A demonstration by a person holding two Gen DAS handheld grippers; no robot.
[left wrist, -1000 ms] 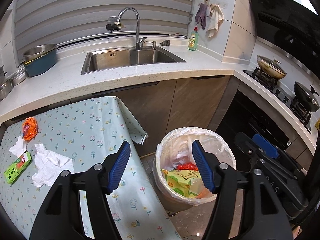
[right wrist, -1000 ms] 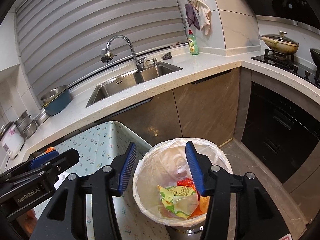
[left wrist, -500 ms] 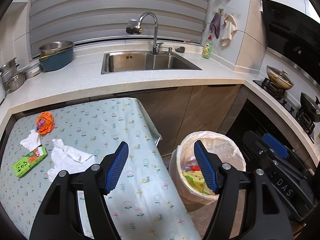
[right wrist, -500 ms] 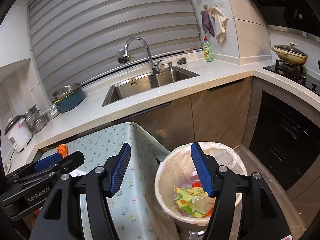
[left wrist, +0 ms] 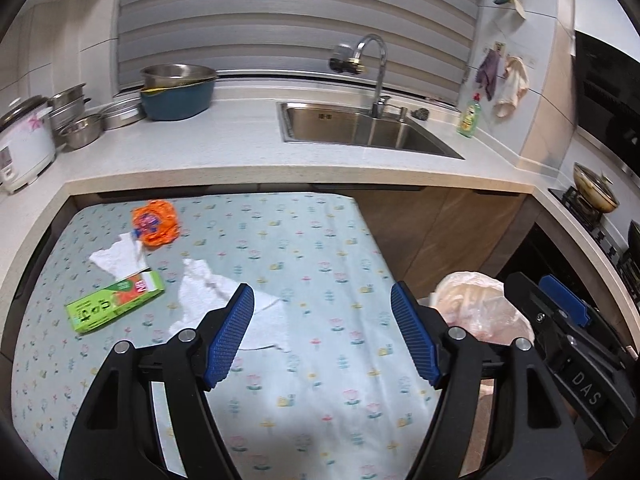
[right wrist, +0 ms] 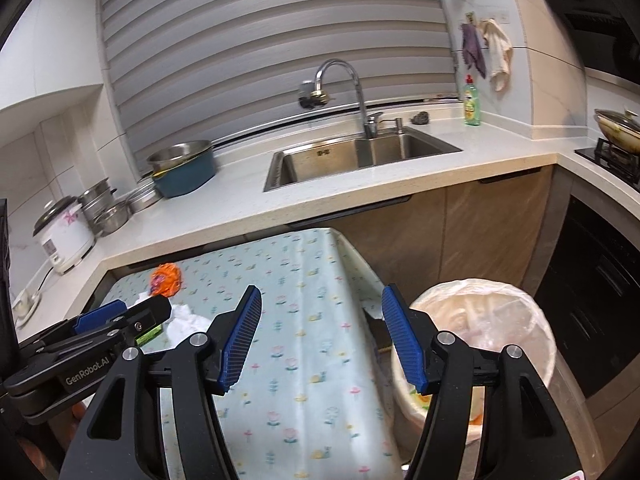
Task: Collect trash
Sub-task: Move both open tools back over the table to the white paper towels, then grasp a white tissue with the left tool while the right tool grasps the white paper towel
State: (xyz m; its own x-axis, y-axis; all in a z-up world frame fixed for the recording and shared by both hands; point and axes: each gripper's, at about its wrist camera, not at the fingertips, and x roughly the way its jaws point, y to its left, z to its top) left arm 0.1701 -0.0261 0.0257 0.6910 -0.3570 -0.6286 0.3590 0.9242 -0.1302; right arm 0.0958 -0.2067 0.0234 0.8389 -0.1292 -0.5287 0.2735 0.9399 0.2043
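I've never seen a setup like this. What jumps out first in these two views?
Two black grippers with blue ribbed pads, left gripper and right gripper, hang open and empty over a pale flowered tablecloth. On its far left lie a crumpled orange wrapper, white tissues and a green carton. Right of the table stands a white-lined trash bin.

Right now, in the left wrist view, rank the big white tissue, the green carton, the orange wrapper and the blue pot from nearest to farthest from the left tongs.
1. Big white tissue, just ahead of the left tongs, at their left pad.
2. Green carton, further left on the tablecloth.
3. Orange wrapper, at the table's far left.
4. Blue pot, on the counter beyond.
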